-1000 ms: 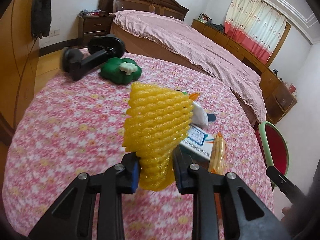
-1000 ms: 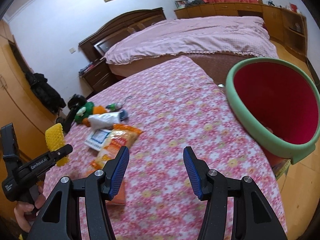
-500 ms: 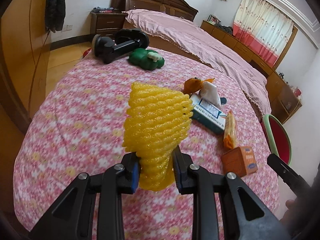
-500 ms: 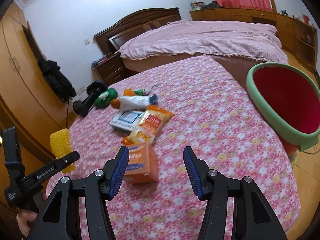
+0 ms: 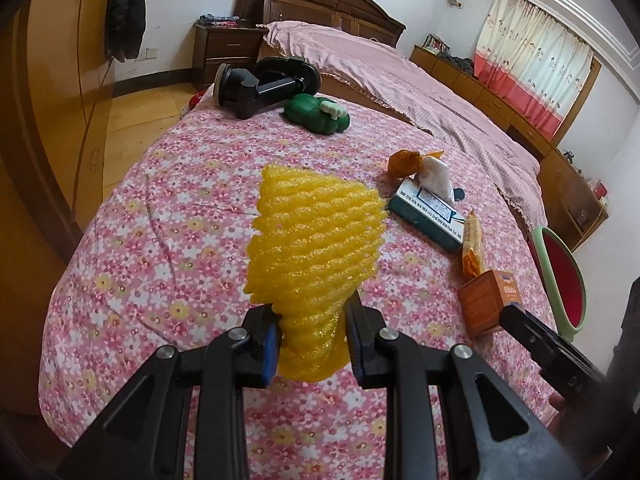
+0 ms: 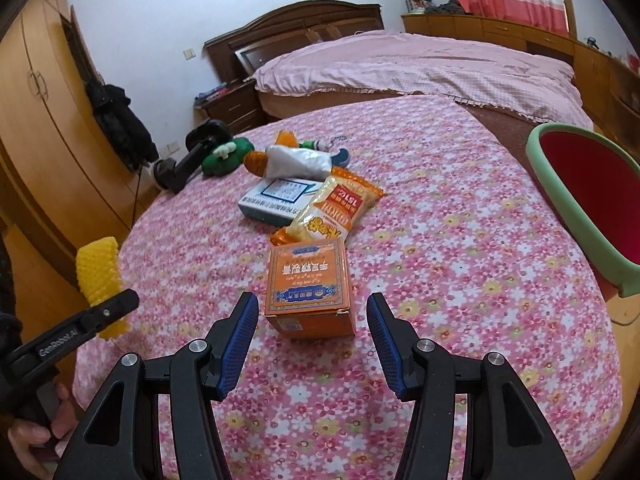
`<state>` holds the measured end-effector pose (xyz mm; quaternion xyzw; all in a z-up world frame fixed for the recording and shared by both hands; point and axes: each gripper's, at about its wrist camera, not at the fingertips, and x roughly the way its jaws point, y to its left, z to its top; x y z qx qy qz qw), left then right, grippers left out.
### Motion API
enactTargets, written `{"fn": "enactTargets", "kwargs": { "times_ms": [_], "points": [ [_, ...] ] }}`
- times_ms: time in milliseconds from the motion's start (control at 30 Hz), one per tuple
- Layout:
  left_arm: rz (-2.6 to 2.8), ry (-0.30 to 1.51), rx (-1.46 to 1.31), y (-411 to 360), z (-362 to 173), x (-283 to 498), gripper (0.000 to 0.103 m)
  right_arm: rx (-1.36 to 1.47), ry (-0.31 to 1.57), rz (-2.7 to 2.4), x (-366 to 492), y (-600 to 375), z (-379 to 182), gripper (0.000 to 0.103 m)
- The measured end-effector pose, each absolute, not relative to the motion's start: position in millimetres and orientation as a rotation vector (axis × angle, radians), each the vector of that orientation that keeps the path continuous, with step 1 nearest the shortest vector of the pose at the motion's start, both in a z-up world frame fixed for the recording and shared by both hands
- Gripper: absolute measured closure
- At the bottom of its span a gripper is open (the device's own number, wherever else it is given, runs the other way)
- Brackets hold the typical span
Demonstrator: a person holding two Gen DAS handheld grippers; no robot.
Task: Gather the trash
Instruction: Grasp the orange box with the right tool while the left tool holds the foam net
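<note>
A desk (image 6: 460, 216) draped in a pink cloth printed with small flowers carries everything. At its far end lie a black clamp-like mount (image 6: 188, 158) and, just beside it, a green plush toy (image 6: 226, 156). Nearer the middle, touching one another, lie an orange crumpled wrapper (image 5: 404, 162), a white crumpled bag (image 6: 300, 162), a flat white-and-teal carton (image 6: 276, 198) and an orange snack packet (image 6: 336, 210). Nearest lies an orange cardboard box (image 6: 308, 286).

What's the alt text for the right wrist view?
The open right gripper hovers before an orange box on a floral tablecloth, more wrappers behind it. A red bin stands right; the left gripper holds yellow foam netting.
</note>
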<state>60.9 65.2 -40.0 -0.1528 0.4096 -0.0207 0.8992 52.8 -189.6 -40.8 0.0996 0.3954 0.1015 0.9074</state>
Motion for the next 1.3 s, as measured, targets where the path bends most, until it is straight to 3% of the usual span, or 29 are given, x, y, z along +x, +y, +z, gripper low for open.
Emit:
{"fn": "enactTargets", "kwargs": {
  "times_ms": [300, 367, 1300],
  "points": [
    [-0.046, 0.855, -0.300, 61.3, -39.8, 56.9, 0.075, 0.225, 0.843, 0.234, 64.1, -187.3, -54.8, 0.045],
    [-0.045, 0.856, -0.298, 61.0, -39.8, 56.3, 0.075, 0.229, 0.851, 0.244, 65.6, -186.8, -58.0, 0.052],
    [-0.169, 0.836, -0.230, 11.8, -17.8, 60.1, 0.075, 0.285, 0.703, 0.250, 34.7, -217.9, -26.4, 0.054]
  ]
}}
